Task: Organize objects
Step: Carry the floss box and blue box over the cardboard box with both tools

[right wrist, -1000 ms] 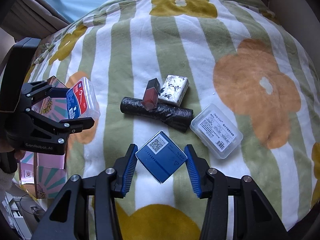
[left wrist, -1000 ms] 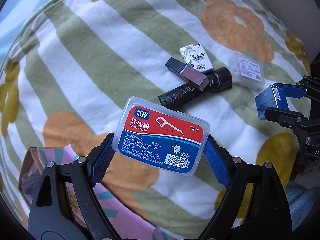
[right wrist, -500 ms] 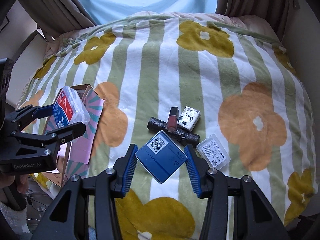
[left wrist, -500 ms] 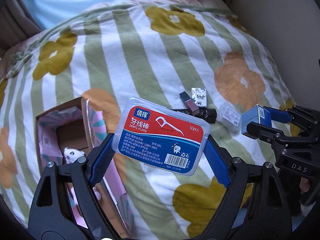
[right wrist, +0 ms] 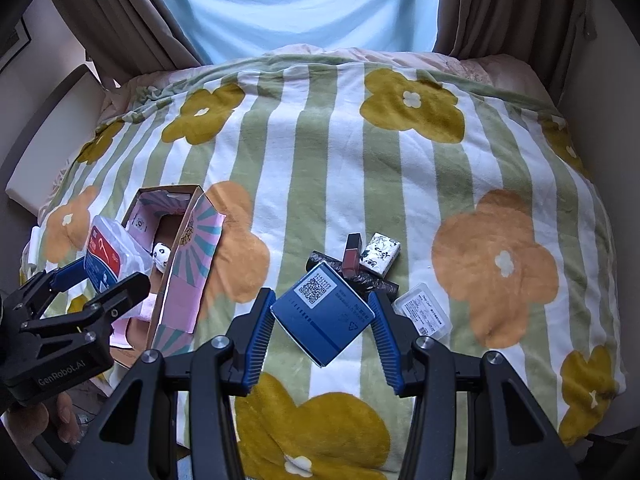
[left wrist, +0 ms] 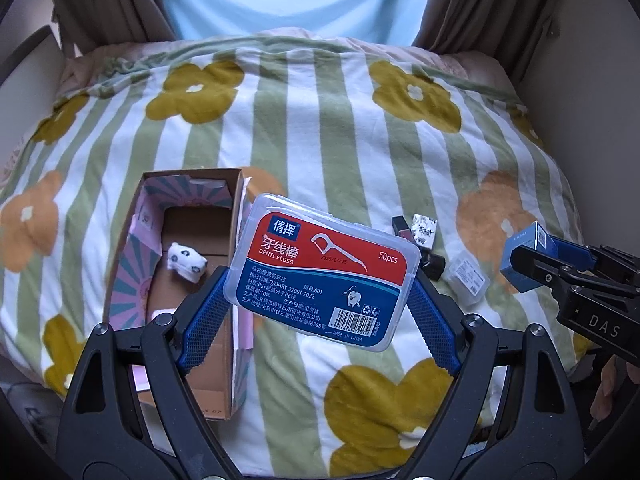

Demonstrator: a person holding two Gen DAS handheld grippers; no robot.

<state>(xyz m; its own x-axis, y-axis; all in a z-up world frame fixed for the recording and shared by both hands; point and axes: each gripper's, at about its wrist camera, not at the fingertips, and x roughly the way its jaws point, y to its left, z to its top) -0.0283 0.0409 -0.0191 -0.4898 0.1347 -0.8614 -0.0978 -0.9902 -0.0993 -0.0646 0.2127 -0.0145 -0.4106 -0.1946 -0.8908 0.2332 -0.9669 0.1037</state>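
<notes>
My left gripper [left wrist: 316, 312] is shut on a clear dental floss box [left wrist: 324, 270] with a red and blue label, held above the bed beside an open cardboard box [left wrist: 192, 280]. A small white tissue pack [left wrist: 186, 260] lies inside that box. My right gripper [right wrist: 322, 324] is shut on a small blue box [right wrist: 324, 314] and holds it above the bed. On the blanket lie a lipstick [right wrist: 352, 254], a patterned tissue pack [right wrist: 380, 252], a black bag roll [right wrist: 372, 280] and a clear plastic case [right wrist: 422, 310].
The bed has a green striped flower blanket [right wrist: 320, 140]. Curtains [right wrist: 120, 12] and a bright window [right wrist: 296, 4] stand behind it. A wall [left wrist: 592, 100] runs along the right side. The cardboard box sits near the bed's left front edge.
Both grippers have pulled back and up from the blanket with their boxes held. The left gripper has shifted left, so the open cardboard box came into full view.
</notes>
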